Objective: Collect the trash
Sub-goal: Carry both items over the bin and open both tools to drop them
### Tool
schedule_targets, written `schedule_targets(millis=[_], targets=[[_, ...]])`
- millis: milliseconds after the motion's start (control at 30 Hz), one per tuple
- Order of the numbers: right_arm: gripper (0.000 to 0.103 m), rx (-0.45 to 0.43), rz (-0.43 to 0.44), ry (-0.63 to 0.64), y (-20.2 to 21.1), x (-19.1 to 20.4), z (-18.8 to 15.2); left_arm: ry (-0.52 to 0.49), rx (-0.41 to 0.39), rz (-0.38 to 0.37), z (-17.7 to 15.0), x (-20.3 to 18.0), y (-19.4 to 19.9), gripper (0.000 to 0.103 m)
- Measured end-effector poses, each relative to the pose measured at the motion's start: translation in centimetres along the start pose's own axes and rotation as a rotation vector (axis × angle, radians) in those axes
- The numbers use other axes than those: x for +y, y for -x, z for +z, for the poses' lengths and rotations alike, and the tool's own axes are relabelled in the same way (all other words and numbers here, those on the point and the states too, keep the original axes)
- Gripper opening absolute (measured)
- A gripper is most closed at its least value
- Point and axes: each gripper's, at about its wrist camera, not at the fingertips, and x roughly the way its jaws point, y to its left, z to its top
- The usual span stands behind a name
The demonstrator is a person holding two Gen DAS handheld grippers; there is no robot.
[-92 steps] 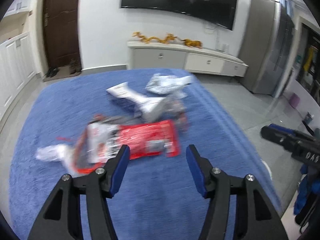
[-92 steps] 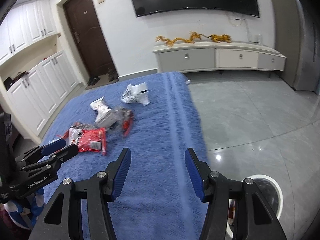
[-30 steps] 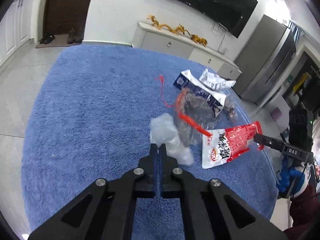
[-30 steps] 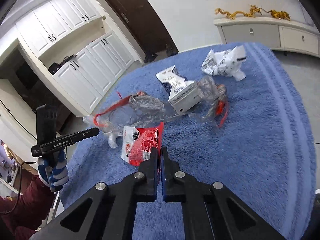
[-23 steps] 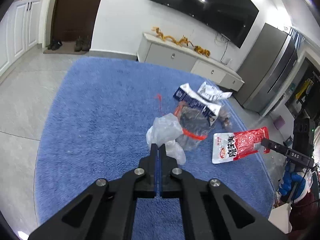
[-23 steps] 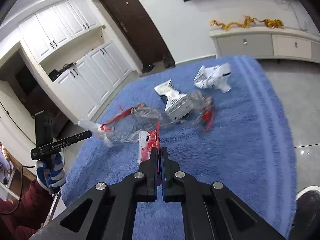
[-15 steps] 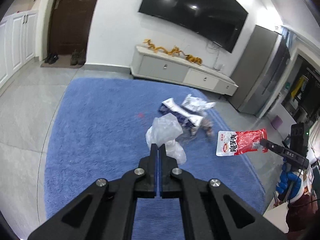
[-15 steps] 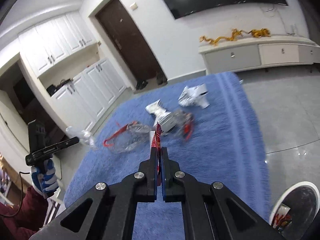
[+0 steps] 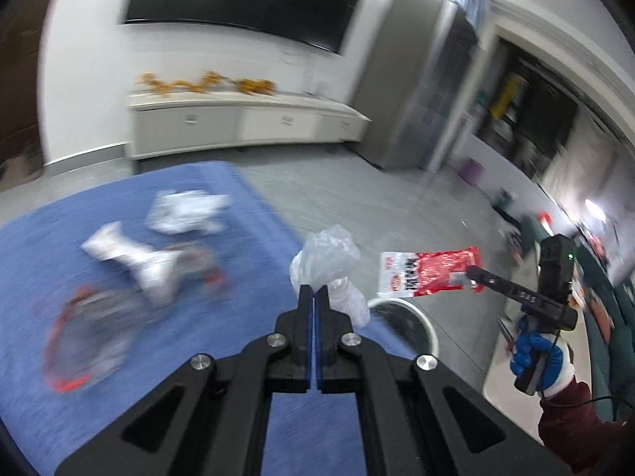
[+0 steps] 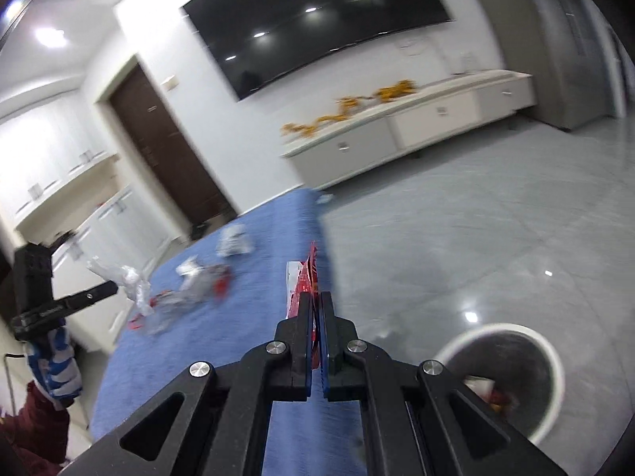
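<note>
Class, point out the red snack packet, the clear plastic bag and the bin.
red snack packet (image 9: 430, 273), left wrist view, its middle.
clear plastic bag (image 9: 327, 260), left wrist view, crumpled top.
bin (image 10: 551, 361), right wrist view, white rim.

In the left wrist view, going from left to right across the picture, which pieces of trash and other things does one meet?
Clear bag with red trim → white wrapper → crumpled clear plastic held in the left gripper → red snack packet → right gripper → gloved hand.
</note>
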Motion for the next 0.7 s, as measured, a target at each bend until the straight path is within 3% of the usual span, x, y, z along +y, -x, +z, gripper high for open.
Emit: schedule_targets(millis=[133,333,700], targets=[[0.003,-0.013,-0.139,-0.062,1.6,-4.7,-1.3,-0.079,0.090,-0.080,1.1,-6.0,-7.0,0.000],[0.003,0.023,-0.266,-0.171,1.1,-10.6,-3.5,-0.136,0.249,-0.134,0.5,-13.2,-17.1,0.000],[0.008,0.138,-0.345,-0.305,-3.2,-16.6,-7.2,-0.085,0.441,-0.158,-1.3,-17.5,-28.7,0.003]])
